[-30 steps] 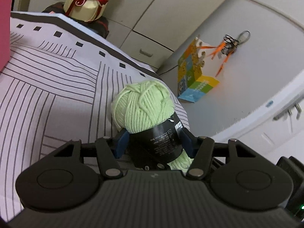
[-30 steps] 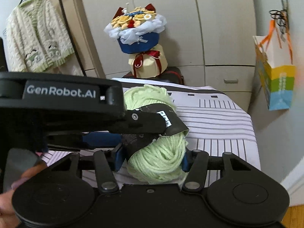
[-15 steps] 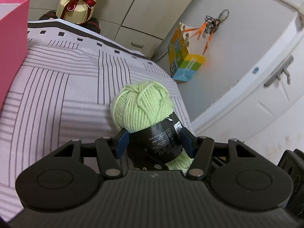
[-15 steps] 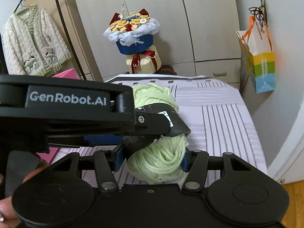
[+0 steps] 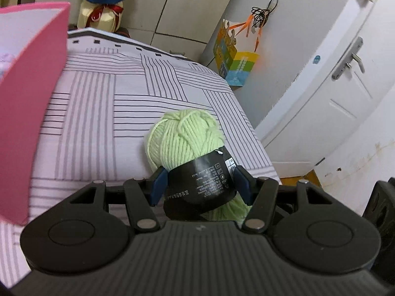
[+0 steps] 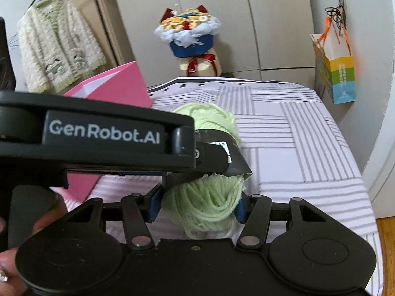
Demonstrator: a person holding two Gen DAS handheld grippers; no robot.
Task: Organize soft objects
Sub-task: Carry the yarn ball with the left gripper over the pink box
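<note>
The pale green skein of soft yarn (image 5: 187, 135) with its glossy black paper band (image 5: 201, 182) is held in the air above the bed, over the near right part of the striped lilac bedsheet (image 5: 103, 113), and you hold it with both claws at once. The left gripper (image 5: 201, 185) closes its blue pads (image 5: 158, 183) on the black band, at the middle of the skein; the right gripper (image 6: 197, 203) pinches the loose green end (image 6: 207, 204) that hangs out below the band. Neither claw is wide or fully closed, each is about half open and filled by the yarn. I judge this skein to be very light and very soft: it gives under the pads, so a hard squeeze only deforms it and does not make the grip safer. The paper band is smooth and may slip along the yarn, and it can tear or crease, so the grip on the band is the less sure one. The bare strands can be pulled out of the bundle if the two grippers go apart, so keep them together. The pink paper box (image 5: 29, 93), open at the top, stands at the left edge of the bed, near the skein, and is probably where it belongs. Behind the far edge stand a flower bouquet in blue wrapping (image 6: 190, 37) and beige wardrobe doors (image 6: 271, 24); a colourful paper bag (image 6: 339, 79) hangs on the right wall.
</note>
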